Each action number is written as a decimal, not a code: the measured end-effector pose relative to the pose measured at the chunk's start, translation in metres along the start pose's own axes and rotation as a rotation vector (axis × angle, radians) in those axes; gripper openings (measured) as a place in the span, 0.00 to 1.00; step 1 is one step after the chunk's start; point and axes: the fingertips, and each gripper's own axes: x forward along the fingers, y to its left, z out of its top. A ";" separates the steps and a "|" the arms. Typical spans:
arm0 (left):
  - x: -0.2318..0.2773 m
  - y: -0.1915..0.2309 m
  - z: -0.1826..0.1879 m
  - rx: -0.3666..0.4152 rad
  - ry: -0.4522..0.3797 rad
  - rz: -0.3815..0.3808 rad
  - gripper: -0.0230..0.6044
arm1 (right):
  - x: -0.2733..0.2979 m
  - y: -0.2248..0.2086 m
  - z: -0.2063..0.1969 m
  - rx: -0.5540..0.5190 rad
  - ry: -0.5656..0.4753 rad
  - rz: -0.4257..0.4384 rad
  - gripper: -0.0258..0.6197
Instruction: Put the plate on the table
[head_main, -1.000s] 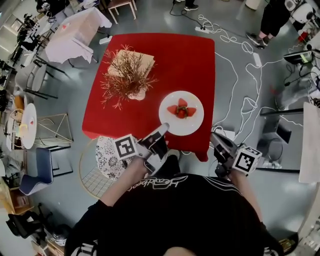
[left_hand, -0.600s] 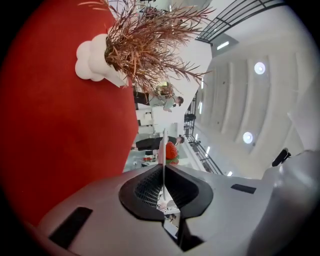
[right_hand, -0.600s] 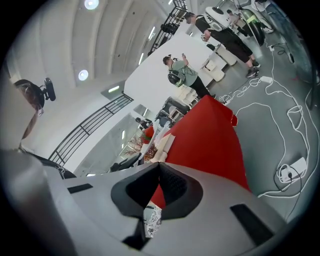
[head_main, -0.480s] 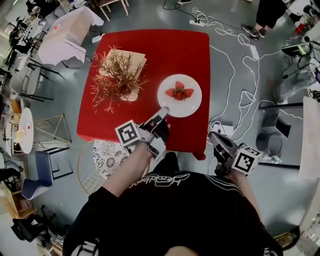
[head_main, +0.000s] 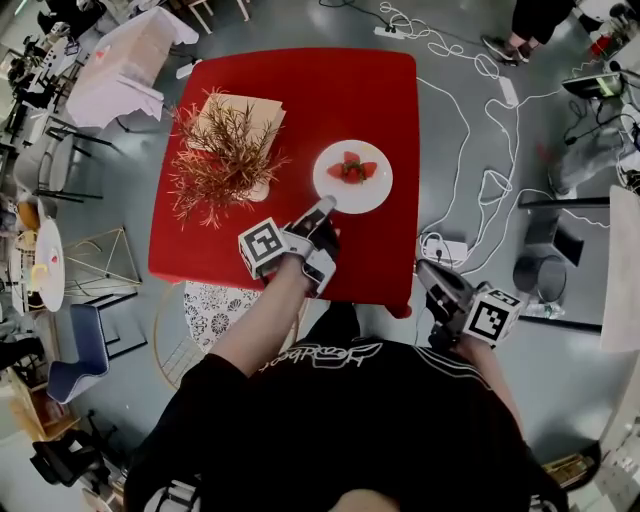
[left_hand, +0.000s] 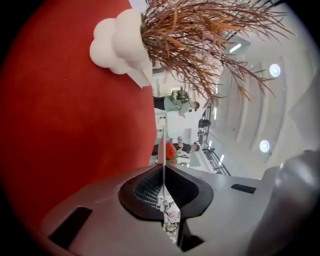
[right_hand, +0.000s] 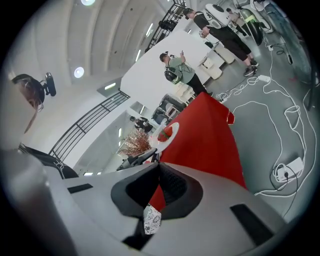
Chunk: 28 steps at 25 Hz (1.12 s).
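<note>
A white plate (head_main: 352, 176) with strawberries (head_main: 351, 168) is over the right half of the red table (head_main: 360, 90). My left gripper (head_main: 325, 208) is shut on its near rim. In the left gripper view the plate (left_hand: 163, 145) shows edge-on as a thin white line between the closed jaws, with a strawberry (left_hand: 170, 150) beyond. I cannot tell whether the plate rests on the cloth. My right gripper (head_main: 428, 272) hangs beside the table's near right corner, shut and holding nothing; its view shows the plate (right_hand: 176, 127) farther along the table.
A dried reddish plant in a white vase (head_main: 225, 150) stands on a beige board left of the plate. Below the table's near edge sits a wire stool with a patterned cushion (head_main: 215, 310). Cables (head_main: 480, 190) trail over the floor at the right.
My left gripper has carried the plate farther in from the table's near edge and lower. The right gripper has hardly moved.
</note>
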 end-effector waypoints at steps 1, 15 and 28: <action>0.001 0.007 0.003 -0.005 -0.007 0.019 0.07 | 0.001 -0.001 0.000 0.007 0.000 -0.002 0.05; 0.006 0.066 0.013 -0.039 -0.031 0.237 0.07 | 0.005 -0.001 -0.004 0.106 -0.012 0.027 0.05; 0.004 0.079 0.009 -0.108 -0.030 0.283 0.08 | -0.005 -0.001 -0.015 0.143 -0.030 0.024 0.05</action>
